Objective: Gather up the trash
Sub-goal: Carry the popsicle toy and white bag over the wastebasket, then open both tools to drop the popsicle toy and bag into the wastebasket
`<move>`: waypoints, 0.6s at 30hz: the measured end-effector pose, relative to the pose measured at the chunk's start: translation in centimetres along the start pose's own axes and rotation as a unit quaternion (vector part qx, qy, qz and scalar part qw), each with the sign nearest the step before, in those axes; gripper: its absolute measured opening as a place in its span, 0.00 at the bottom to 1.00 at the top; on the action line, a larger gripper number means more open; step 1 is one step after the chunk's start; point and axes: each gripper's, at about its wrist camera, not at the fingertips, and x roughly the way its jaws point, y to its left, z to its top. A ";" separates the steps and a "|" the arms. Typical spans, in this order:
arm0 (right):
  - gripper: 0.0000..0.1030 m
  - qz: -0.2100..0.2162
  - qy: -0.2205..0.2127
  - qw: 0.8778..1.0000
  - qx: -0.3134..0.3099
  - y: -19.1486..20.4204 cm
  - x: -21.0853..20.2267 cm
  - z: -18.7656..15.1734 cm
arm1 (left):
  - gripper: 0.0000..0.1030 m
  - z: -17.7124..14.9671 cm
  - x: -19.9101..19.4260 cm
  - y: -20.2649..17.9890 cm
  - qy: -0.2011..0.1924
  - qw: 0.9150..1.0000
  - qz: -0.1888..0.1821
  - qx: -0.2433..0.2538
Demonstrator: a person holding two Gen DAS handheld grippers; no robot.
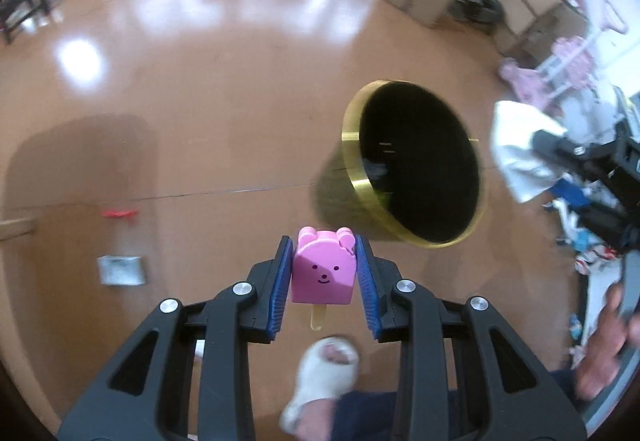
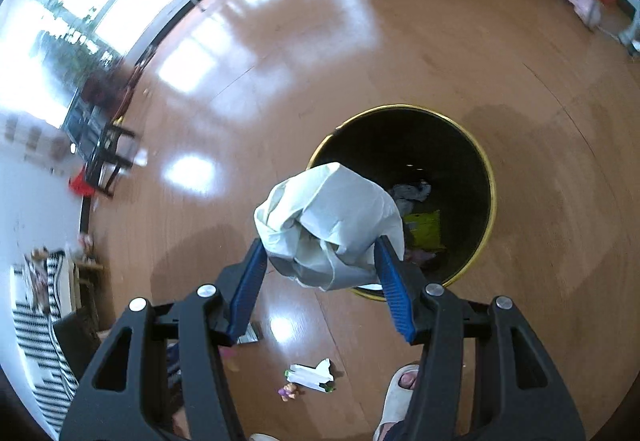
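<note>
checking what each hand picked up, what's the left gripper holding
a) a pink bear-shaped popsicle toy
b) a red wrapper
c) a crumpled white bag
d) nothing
a: the left gripper has its blue pads against both sides of the pink bear-shaped popsicle toy, its stick hanging below.

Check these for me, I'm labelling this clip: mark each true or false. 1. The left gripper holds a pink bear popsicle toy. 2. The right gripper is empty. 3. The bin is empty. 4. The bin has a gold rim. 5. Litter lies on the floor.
1. True: the left gripper grips the popsicle toy.
2. False: the right gripper holds crumpled paper.
3. False: the bin already holds trash, including something yellow-green.
4. True.
5. True: a white wrapper lies on the floor.
</note>
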 end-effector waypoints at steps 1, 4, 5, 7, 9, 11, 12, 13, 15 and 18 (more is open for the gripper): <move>0.54 0.000 0.001 1.000 0.005 -0.4 0.0 0.2 | 0.30 0.4 0.6 -1.3 0.000 1.000 -0.006 0.006; 0.54 -0.001 0.004 1.000 0.016 -1.3 0.1 0.7 | 0.30 1.3 2.2 -4.0 0.006 0.999 -0.032 0.009; 0.54 -0.002 0.003 1.000 0.019 -1.6 0.1 0.8 | 0.30 1.5 2.8 -4.7 0.009 0.999 -0.038 0.007; 0.54 0.003 0.002 1.000 0.026 -1.8 0.1 0.9 | 0.30 2.0 3.5 -5.4 0.008 0.999 -0.042 0.003; 0.54 0.005 0.000 1.000 0.028 -1.9 0.1 1.0 | 0.30 2.5 3.9 -6.2 0.008 0.999 -0.041 0.005; 0.54 0.004 -0.003 1.000 0.031 -2.1 0.0 1.2 | 0.30 3.0 4.2 -6.9 0.006 0.999 -0.039 0.009; 0.54 0.003 -0.005 0.999 0.033 -2.2 0.0 1.3 | 0.30 3.1 4.2 -6.7 0.006 0.999 -0.040 0.010; 0.54 0.001 -0.008 0.999 0.034 -2.1 -0.1 1.2 | 0.30 3.4 4.4 -6.9 0.005 0.999 -0.039 0.011; 0.54 -0.004 -0.014 0.999 0.036 -2.3 -0.2 1.4 | 0.30 3.7 4.6 -7.4 0.004 0.999 -0.043 0.015; 0.54 -0.003 -0.016 0.999 0.043 -2.7 -0.1 1.6 | 0.30 4.1 4.8 -8.0 0.003 0.999 -0.041 0.025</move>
